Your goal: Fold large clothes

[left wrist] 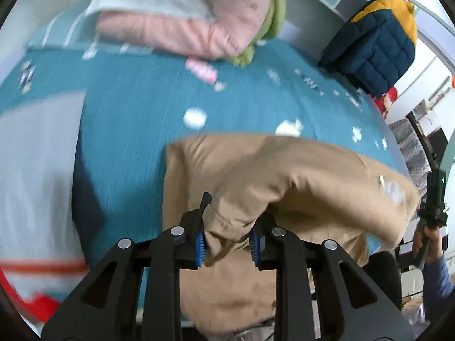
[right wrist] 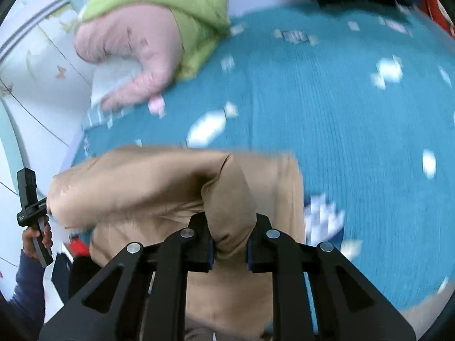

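Observation:
A large tan garment point(left wrist: 284, 170) is held up over a teal bedspread point(left wrist: 136, 108). My left gripper point(left wrist: 227, 241) is shut on a bunched edge of the tan garment. My right gripper point(right wrist: 229, 244) is shut on another bunched edge of the same garment point(right wrist: 159, 182). The cloth hangs between the two grippers and down toward the near edge. In the left wrist view the right gripper's handle point(left wrist: 433, 199) shows at the far right. In the right wrist view the left gripper's handle point(right wrist: 31, 207) shows at the far left. Both views are motion-blurred.
A pink and green padded jacket point(left wrist: 199, 20) lies at the far side of the bed, and shows in the right wrist view point(right wrist: 148, 37). A navy and yellow puffer jacket point(left wrist: 375, 42) sits at the back right. A grey garment point(left wrist: 37, 170) lies at the left.

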`<state>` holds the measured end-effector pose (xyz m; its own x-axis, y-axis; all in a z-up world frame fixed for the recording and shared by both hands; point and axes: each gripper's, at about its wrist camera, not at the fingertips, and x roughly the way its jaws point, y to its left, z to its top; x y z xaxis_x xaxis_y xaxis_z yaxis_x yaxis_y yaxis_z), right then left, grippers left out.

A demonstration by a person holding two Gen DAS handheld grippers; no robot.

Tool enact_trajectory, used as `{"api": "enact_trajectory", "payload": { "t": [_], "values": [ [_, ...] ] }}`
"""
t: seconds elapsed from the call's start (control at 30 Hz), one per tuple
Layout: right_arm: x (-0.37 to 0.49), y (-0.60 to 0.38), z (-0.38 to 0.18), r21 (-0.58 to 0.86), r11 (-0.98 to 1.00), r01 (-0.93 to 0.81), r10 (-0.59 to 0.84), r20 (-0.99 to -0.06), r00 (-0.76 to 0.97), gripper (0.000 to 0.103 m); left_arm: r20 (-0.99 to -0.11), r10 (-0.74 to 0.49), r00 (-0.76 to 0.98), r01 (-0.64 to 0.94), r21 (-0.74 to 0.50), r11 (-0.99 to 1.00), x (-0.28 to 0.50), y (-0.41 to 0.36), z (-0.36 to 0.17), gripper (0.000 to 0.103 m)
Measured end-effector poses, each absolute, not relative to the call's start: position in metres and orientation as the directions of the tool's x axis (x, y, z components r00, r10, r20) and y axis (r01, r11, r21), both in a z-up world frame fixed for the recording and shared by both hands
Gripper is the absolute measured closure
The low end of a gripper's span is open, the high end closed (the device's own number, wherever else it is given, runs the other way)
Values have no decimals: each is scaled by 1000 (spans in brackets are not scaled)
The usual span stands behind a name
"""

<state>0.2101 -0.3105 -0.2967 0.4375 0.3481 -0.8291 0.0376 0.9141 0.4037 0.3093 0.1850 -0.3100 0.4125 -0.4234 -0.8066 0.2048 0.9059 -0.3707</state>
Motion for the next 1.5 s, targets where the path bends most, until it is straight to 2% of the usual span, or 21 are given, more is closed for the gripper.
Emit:
{"api": "enact_trajectory", "payload": {
  "t": [0.17,0.27,0.3,0.33,0.4,0.47,0.6,0.7,0.73,0.8,0.83,0.87,0.93,1.0,1.07,1.17,1.3,1.4,1.5],
  "values": [
    [168,-302,-342,407,907,110,350,-873,340,85,-866,-363,344,169,-323,931,271,183,-354,75],
    [159,-303,-340,419,897,140,357,-875,326,81,-875,-327,357,173,-282,944,257,182,-350,70],
    [158,-301,-335,418,899,131,362,-877,316,80,-876,-321,359,165,-279,946,254,184,-346,60],
    [156,-300,-331,411,903,125,358,-881,308,76,-879,-312,361,147,-277,950,250,188,-340,41],
    [151,-298,-318,386,915,112,342,-894,290,68,-884,-260,388,94,-242,966,244,201,-324,27],
    [144,-300,-307,364,926,104,320,-899,299,47,-883,-230,408,94,-210,973,239,206,-311,25],
    [130,-311,-284,355,925,134,297,-898,324,46,-881,-153,447,55,-143,988,230,209,-282,21],
    [121,-316,-258,416,898,146,328,-852,408,46,-855,-163,493,52,-158,986,224,203,-262,20],
    [121,-316,-253,430,891,147,332,-837,435,46,-844,-172,508,55,-167,984,224,199,-258,16],
    [133,-306,-247,469,875,122,362,-800,479,61,-831,-206,517,83,-190,978,234,183,-257,15],
    [138,-302,-250,479,869,127,370,-798,476,79,-835,-216,506,92,-196,976,240,175,-261,15],
    [149,-294,-259,514,848,132,406,-788,463,87,-843,-232,486,104,-208,973,246,167,-268,15],
    [169,-275,-289,551,822,144,460,-792,403,92,-878,-237,417,97,-216,972,261,152,-298,15],
    [181,-261,-321,483,859,170,420,-854,306,94,-922,-196,335,75,-182,980,268,140,-333,15],
    [186,-260,-368,353,910,218,316,-930,185,103,-943,-155,293,57,-144,988,268,135,-359,15],
    [180,-281,-401,403,867,293,360,-913,190,103,-948,-172,267,34,-169,985,266,138,-380,14],
    [183,-278,-390,370,888,274,326,-926,192,103,-943,-186,275,52,-179,983,265,140,-381,13],
    [191,-263,-357,352,909,225,301,-925,230,101,-928,-221,298,40,-220,975,266,151,-369,14],
    [208,-231,-325,423,897,131,369,-878,305,101,-898,-266,351,11,-280,960,262,167,-351,14]
  ]
}}
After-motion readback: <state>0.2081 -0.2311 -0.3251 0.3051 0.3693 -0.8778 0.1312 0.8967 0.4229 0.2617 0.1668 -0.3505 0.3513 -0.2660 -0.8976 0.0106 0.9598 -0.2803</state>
